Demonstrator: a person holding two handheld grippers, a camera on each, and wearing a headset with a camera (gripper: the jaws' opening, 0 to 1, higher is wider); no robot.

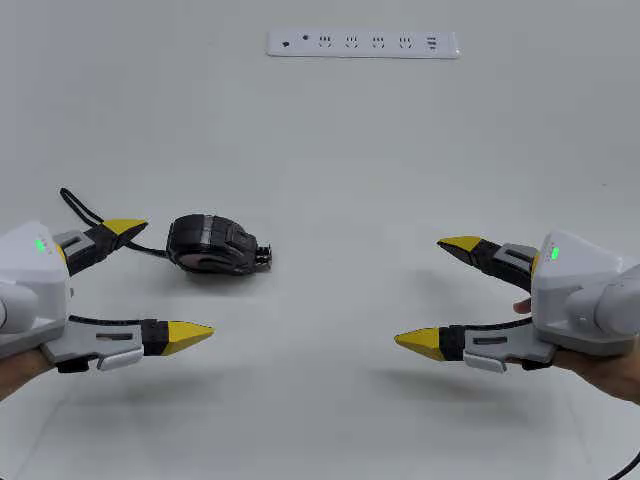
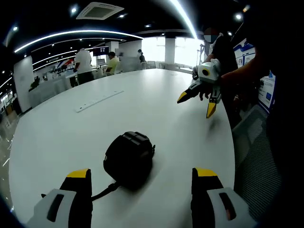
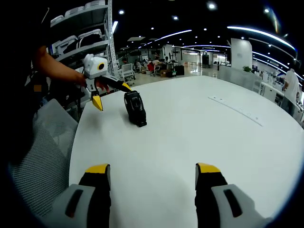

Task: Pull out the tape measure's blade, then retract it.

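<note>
Tape measure [image 1: 212, 245]: black case, lying on its side on the white table [image 1: 350, 150], on your left half of the work area. The blade's end hook [image 1: 265, 255] sits at the case mouth and points toward your right side. No length of blade is out. A black cord [image 1: 90, 215] runs from the back of the case, off to the left past the far jaw of your left gripper.

Left gripper [image 1: 176, 278]: jaws spread wide, yellow tips well apart, holding nothing. In the left gripper view the tape measure [image 2: 129, 159] lies just ahead of the left gripper [image 2: 141, 173], centred on the gap between the two jaws. It touches neither jaw. The cord [image 2: 102, 192] trails back toward the left-hand jaw.

Right gripper [image 1: 419, 291]: jaws also spread wide and empty, above bare table and well apart from the tape measure. In the right gripper view the right gripper [image 3: 153, 168] faces across the table. The tape measure [image 3: 135, 108] lies far ahead, just beside the left gripper [image 3: 113, 98].

From the left gripper view, the right gripper [image 2: 194, 108] is held above the tabletop near the table edge, with its tips parted.

Power strip [image 1: 363, 43]: white, flat on the far side of the table, well clear of both grippers.

Background, left gripper view: people [image 2: 84, 61] standing beyond the far table edge.
</note>
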